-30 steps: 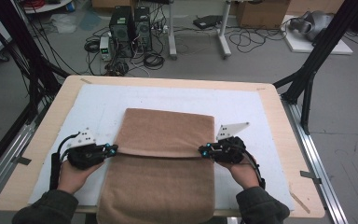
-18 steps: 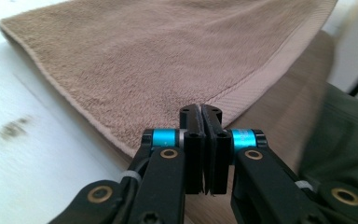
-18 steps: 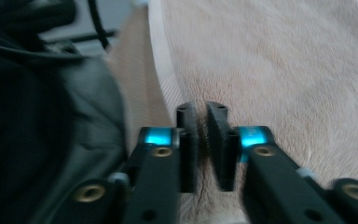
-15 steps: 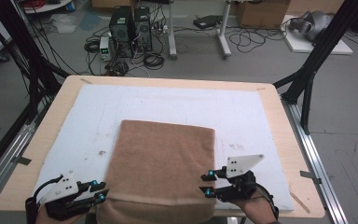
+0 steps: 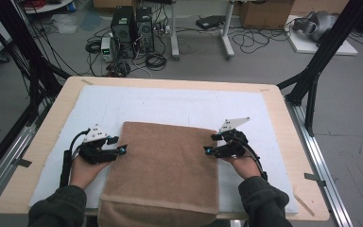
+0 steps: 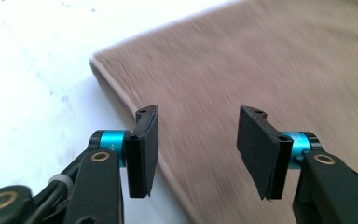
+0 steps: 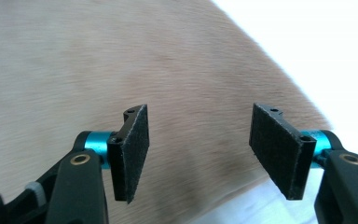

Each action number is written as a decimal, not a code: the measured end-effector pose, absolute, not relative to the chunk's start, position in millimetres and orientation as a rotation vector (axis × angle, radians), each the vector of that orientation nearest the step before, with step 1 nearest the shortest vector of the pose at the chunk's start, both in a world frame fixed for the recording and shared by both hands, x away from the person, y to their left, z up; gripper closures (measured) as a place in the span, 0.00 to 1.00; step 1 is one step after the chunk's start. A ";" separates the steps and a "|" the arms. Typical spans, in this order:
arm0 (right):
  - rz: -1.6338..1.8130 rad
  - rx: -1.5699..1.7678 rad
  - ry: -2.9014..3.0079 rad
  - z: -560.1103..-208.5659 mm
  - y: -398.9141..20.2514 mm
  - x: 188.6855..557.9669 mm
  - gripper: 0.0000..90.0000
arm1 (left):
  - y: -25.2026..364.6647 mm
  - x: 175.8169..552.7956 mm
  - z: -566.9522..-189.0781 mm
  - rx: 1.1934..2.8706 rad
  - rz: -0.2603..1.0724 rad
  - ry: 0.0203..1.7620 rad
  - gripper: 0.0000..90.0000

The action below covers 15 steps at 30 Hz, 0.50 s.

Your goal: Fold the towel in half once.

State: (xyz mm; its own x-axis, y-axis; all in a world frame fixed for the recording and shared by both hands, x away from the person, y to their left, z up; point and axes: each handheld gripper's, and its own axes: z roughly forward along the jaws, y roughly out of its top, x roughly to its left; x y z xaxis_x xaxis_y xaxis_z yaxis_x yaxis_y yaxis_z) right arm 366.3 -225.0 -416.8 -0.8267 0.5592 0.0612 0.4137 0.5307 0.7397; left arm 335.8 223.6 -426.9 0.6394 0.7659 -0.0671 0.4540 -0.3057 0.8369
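A brown towel (image 5: 168,165) lies flat on the white mat (image 5: 179,106), and its near end hangs over the table's front edge. My left gripper (image 5: 117,144) hovers at the towel's left edge. My right gripper (image 5: 211,144) is at its right edge. Both have just been opening their jaws and stand open with nothing between the pads. In the left gripper view the left gripper (image 6: 198,140) is above the towel (image 6: 270,60) near its folded edge. In the right gripper view the right gripper (image 7: 198,140) is over the towel (image 7: 98,56) beside the mat (image 7: 317,42).
The wooden table (image 5: 283,123) frames the mat. Black frame legs (image 5: 319,61) stand at the right corner and a metal rail (image 5: 319,156) runs along the right side. Computers (image 5: 132,26) and cables sit on the floor behind.
Both grippers, shut on the towel's sides, pulled it toward the front edge. They then let go and moved back up along its sides, and their jaws now stand open.
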 end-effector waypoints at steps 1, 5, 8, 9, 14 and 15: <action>1.149 0.857 2.576 -419.0 -225.4 372.6 0.41 | 220.7 343.6 -426.6 1.964 0.436 0.974 0.53; 1.110 0.924 2.541 -427.6 -228.9 391.4 0.37 | 214.9 370.7 -428.4 1.984 0.427 1.025 0.51; 1.105 0.953 2.522 -432.0 -230.7 398.2 0.37 | 215.1 384.7 -435.2 1.966 0.415 1.116 0.48; 1.104 0.964 2.520 -434.2 -231.0 400.1 0.37 | 215.1 387.6 -437.3 1.979 0.419 1.130 0.47; 1.111 0.958 2.548 -441.0 -229.1 405.1 0.66 | 214.0 392.6 -445.4 2.013 0.404 1.121 0.61; 1.129 0.927 2.576 -440.6 -227.8 405.2 0.80 | 214.3 392.9 -445.4 2.010 0.368 1.094 0.73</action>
State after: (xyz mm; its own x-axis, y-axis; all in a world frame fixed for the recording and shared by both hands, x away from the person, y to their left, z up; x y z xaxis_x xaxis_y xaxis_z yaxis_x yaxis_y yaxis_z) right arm 405.2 -227.8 -440.6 -0.7896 0.6082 0.0808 0.4716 0.5174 0.7141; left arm 392.9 214.3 -445.4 0.5837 0.8039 -0.1147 0.5708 -0.3057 0.7621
